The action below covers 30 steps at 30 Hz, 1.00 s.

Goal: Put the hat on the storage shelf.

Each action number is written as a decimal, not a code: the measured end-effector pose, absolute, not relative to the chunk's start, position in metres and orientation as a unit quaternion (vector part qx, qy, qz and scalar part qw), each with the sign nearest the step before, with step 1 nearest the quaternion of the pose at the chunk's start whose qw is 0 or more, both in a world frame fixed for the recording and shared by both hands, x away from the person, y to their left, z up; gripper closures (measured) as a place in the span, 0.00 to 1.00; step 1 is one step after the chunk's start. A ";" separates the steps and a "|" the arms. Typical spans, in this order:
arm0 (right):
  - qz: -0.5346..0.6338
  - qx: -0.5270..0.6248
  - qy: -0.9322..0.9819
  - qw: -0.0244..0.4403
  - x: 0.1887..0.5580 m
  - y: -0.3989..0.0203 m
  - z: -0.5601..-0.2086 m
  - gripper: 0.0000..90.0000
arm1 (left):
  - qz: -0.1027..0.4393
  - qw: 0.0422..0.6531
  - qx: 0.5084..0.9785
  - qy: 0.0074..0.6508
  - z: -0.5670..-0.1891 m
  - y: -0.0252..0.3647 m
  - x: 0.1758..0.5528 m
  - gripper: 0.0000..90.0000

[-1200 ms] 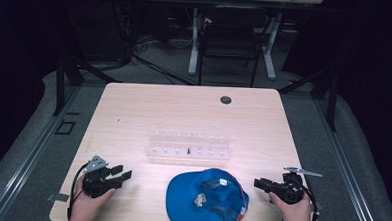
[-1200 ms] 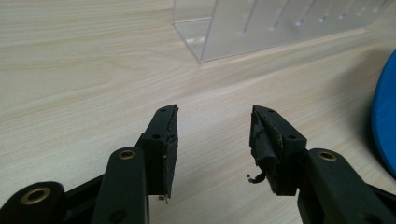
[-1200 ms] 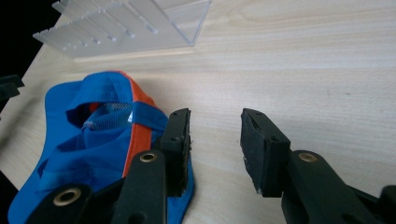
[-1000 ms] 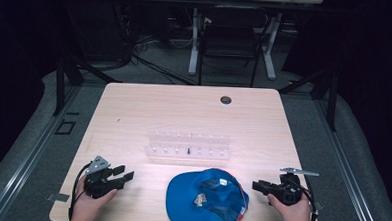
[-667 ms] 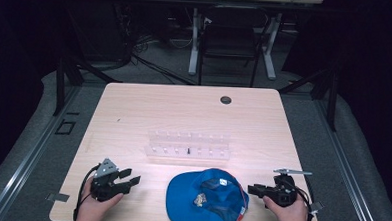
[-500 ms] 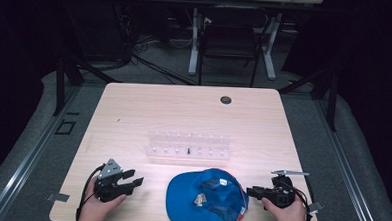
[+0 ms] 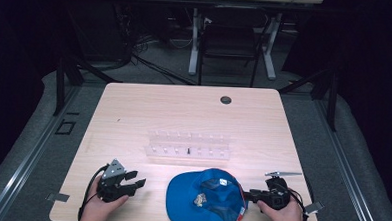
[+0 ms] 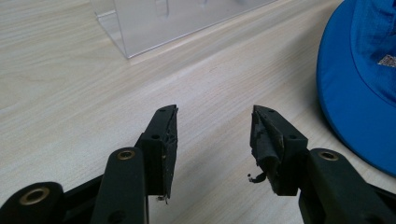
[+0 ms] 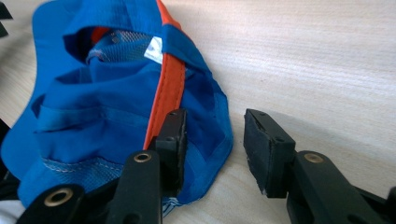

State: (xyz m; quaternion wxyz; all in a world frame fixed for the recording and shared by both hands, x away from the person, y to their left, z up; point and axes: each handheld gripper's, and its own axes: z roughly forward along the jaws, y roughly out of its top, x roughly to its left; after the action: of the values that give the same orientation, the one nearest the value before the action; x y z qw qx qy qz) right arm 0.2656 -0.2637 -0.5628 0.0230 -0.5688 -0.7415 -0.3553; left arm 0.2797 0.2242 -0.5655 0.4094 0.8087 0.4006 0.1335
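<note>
Wood table (image 7: 134, 108): blue cap (image 7: 205, 198) edge between right tongs (image 9: 212, 140).

Clear plastic rack (image 7: 188, 144) sits mid-desk (image 7: 134, 108) with one small dark bit in it. Round black grommet (image 7: 226, 100) near the far edge, plus a chair (image 7: 229, 44) behind the desk.

Both grippers sit closer to the cap (image 7: 205, 198); the right gripper (image 7: 246, 195), jaws just opening, reaches its edge.
</note>
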 end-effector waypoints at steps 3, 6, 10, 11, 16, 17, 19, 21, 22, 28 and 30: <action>-0.353 -0.568 -0.743 0.025 0.266 -0.262 -0.564 0.66 | 0.134 0.409 0.811 0.397 -0.566 0.224 0.280 0.58; -0.348 -0.569 -0.744 0.035 0.268 -0.261 -0.567 0.69 | 0.131 0.408 0.813 0.394 -0.566 0.220 0.280 0.58; -0.348 -0.571 -0.743 0.036 0.268 -0.261 -0.568 0.71 | 0.130 0.409 0.815 0.390 -0.566 0.215 0.279 0.58; -0.347 -0.571 -0.743 0.037 0.268 -0.260 -0.568 0.72 | 0.132 0.409 0.815 0.389 -0.566 0.214 0.279 0.58; -0.342 -0.568 -0.748 0.038 0.269 -0.258 -0.568 0.79 | 0.129 0.408 0.820 0.380 -0.567 0.206 0.279 0.58; -0.342 -0.568 -0.748 0.038 0.269 -0.258 -0.568 0.79 | 0.129 0.408 0.820 0.380 -0.567 0.206 0.279 0.58; -0.344 -0.569 -0.746 0.042 0.270 -0.258 -0.569 0.80 | 0.131 0.404 0.822 0.379 -0.567 0.204 0.278 0.58; -0.345 -0.570 -0.744 0.044 0.270 -0.258 -0.569 0.81 | 0.127 0.405 0.823 0.377 -0.568 0.203 0.279 0.58; -0.345 -0.570 -0.745 0.044 0.271 -0.258 -0.569 0.81 | 0.127 0.404 0.824 0.376 -0.568 0.203 0.279 0.58; -0.359 -0.565 -0.742 0.039 0.273 -0.257 -0.570 0.73 | 0.126 0.403 0.824 0.377 -0.569 0.203 0.279 0.58; -0.359 -0.564 -0.742 0.037 0.274 -0.256 -0.570 0.73 | 0.126 0.403 0.825 0.375 -0.569 0.203 0.279 0.58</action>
State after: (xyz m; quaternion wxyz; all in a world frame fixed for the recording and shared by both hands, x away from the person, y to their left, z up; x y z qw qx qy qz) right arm 0.2741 -0.2561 -0.5699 0.0374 -0.5643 -0.7422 -0.3595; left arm 0.2791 0.2033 -0.5687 0.4029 0.8254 0.3747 0.1264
